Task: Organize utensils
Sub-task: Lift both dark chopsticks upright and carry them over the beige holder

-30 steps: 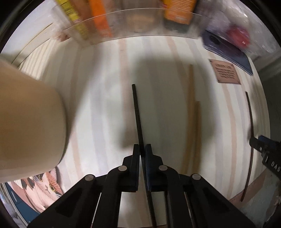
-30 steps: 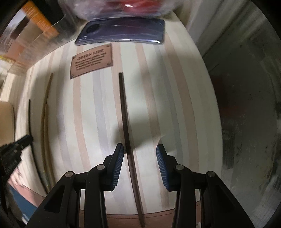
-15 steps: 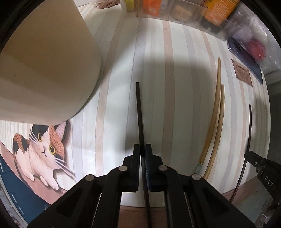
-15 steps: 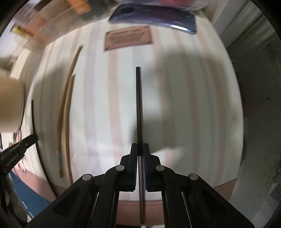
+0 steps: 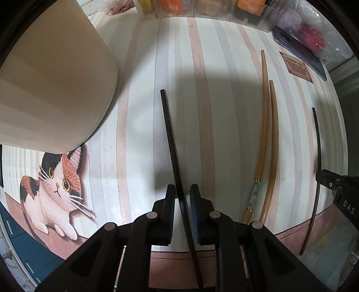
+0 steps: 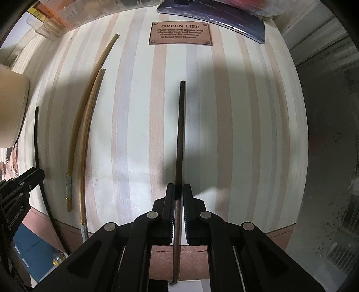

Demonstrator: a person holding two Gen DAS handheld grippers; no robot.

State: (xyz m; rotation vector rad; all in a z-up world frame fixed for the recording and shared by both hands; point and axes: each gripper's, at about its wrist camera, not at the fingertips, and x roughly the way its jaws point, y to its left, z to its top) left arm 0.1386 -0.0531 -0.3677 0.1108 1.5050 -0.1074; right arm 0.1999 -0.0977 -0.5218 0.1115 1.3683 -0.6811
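Note:
My left gripper [image 5: 182,191] holds a black chopstick [image 5: 170,134] between its jaws; the jaws stand a little apart with the stick leaning between them. A beige cup [image 5: 51,85] stands to the upper left of it. My right gripper [image 6: 178,191] is shut on a dark brown chopstick [image 6: 180,125] that points straight ahead above the mat. Two tan chopsticks [image 5: 267,125] lie side by side on the striped mat between the grippers; they also show in the right wrist view [image 6: 86,125]. The brown chopstick [image 5: 317,143] and right gripper's finger [image 5: 336,182] show at the left view's right edge.
The striped mat [image 5: 139,112] has a cat picture [image 5: 56,186] at its left corner and a "GREEN LIFE" label [image 6: 180,33]. A dark blue phone [image 6: 213,13] and clear boxes [image 5: 202,9] line the far edge. The table drops off on the right.
My right gripper shut on the dark brown chopstick and lifted it. My left gripper drew back with the black chopstick, and its jaws have now parted slightly.

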